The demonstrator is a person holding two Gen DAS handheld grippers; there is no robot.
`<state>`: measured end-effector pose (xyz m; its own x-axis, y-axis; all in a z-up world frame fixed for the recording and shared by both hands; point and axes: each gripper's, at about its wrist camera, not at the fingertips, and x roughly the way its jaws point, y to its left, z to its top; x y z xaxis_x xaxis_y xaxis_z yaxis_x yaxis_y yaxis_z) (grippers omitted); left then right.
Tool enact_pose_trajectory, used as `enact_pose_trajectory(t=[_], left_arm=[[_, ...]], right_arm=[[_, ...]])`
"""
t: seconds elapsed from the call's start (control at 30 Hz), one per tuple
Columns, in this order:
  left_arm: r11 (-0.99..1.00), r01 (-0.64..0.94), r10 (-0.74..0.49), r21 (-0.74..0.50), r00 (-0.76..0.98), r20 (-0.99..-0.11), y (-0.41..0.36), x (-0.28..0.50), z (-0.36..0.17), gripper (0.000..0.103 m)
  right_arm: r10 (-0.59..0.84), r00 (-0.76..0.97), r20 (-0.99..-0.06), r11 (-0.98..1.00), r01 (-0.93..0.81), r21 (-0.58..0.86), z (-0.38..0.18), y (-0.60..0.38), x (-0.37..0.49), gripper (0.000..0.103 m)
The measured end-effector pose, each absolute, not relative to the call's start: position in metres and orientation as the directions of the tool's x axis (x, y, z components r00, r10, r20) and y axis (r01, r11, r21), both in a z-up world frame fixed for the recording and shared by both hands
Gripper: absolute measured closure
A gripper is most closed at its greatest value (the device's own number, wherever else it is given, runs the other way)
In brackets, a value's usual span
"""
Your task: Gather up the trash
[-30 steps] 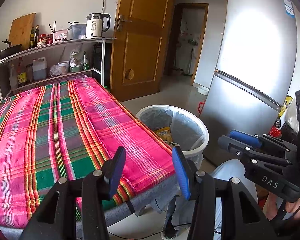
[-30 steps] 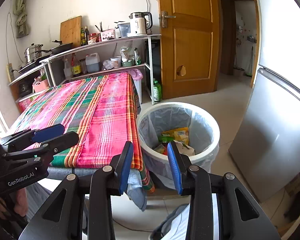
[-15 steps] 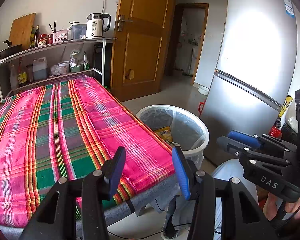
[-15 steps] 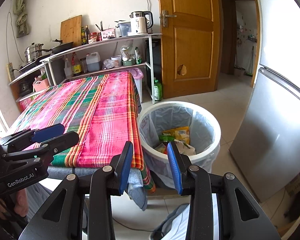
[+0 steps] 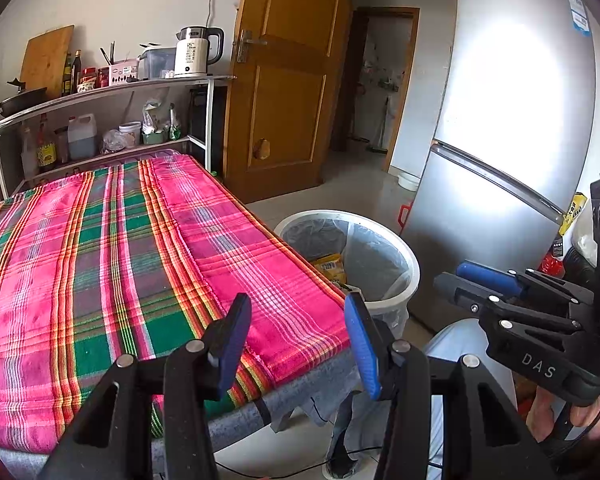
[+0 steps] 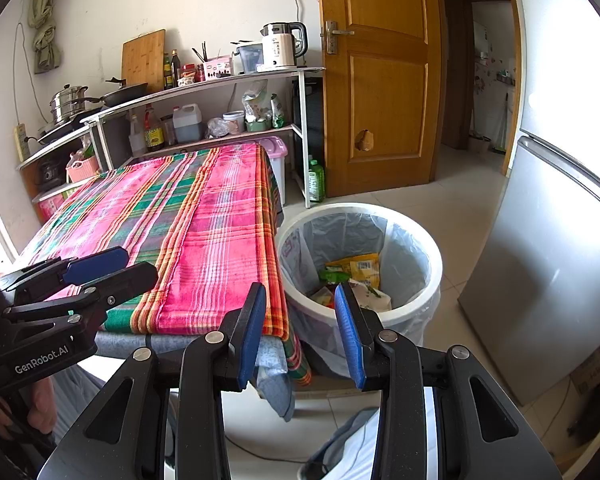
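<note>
Both jaws stand apart and empty, left gripper over the plaid tablecloth, right gripper near the lined trash bin.

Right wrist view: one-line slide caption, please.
Open right gripper hangs empty before white lined trash bin holding wrappers, beside pink plaid tablecloth.

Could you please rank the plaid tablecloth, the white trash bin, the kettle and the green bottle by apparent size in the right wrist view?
1. plaid tablecloth
2. white trash bin
3. kettle
4. green bottle

The last two look close; the kettle stands farther away.
</note>
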<state>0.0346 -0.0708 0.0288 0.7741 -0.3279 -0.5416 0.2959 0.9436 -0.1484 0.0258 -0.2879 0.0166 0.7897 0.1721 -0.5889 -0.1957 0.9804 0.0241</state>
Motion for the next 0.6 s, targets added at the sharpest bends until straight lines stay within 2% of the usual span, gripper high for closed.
enact_pose_trajectory(t=[0.6], left_arm=[[0.946, 0.290, -0.322, -0.148, 0.772, -0.548, -0.0723, 0.0341, 0.0273, 0.053]], right_arm=[[0.173, 0.789, -0.589, 0.980, -0.197, 0.024, 0.0160, -0.2870, 0.0250, 0.066]])
